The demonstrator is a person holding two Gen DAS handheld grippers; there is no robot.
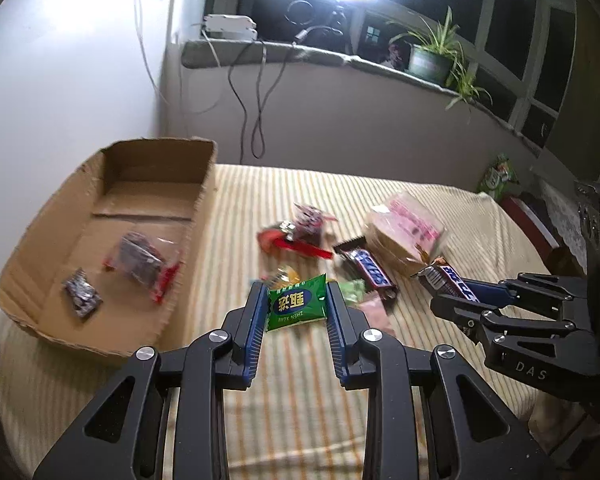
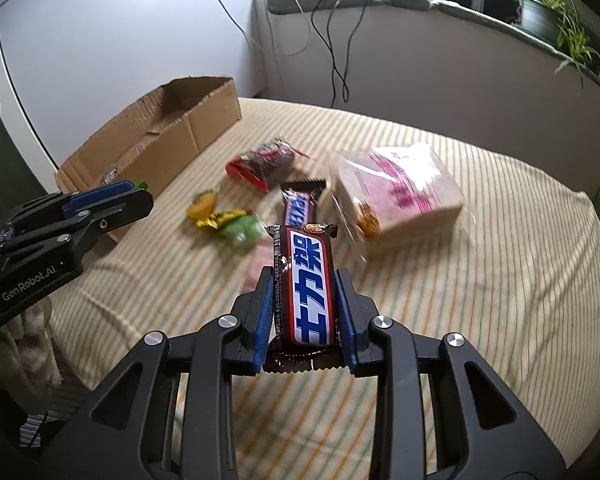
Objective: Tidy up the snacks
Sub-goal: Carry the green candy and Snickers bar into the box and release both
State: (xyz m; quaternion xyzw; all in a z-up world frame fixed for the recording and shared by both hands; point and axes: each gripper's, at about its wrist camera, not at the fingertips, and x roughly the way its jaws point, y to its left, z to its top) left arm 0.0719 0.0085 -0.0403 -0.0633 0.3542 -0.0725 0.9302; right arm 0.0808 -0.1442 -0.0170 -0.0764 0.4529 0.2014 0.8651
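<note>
A green snack packet [image 1: 297, 303] sits clamped in the left tongs [image 1: 297, 300], lifted above the striped cloth [image 1: 300, 380]. The right tongs [image 2: 305, 304] grip a brown chocolate bar [image 2: 305, 280] lengthwise. A second bar [image 1: 366, 267], a pink-printed pack [image 1: 408, 236] and wrapped sweets [image 2: 224, 220] lie beyond. The cardboard box [image 1: 204, 200] at left holds two small packets [image 1: 140, 260].
</note>
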